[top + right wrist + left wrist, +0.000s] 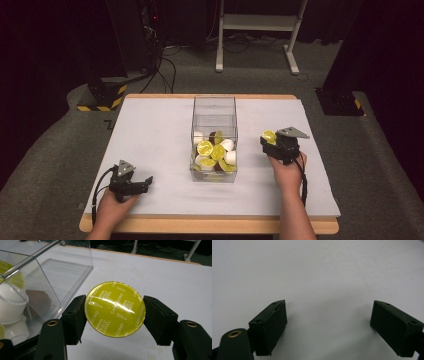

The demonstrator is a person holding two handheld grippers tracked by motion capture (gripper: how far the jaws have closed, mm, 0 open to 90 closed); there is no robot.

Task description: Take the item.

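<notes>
Right gripper (115, 312) is clamped on a yellow coffee pod (115, 309) – held just beside the clear box (214, 122), on its right, above the table (150, 130). Box has more pods (212, 152), yellow & white. Left gripper (328, 327) – jaws wide apart, w/ nothing between, low over bare table.

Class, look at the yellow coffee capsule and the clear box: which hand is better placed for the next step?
Probably the right: its gripper already clamps the capsule beside the box; the left gripper rests open, farther away.

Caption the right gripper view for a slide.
Right gripper clamps a yellow-lidded coffee capsule beside the clear box of capsules.
</notes>
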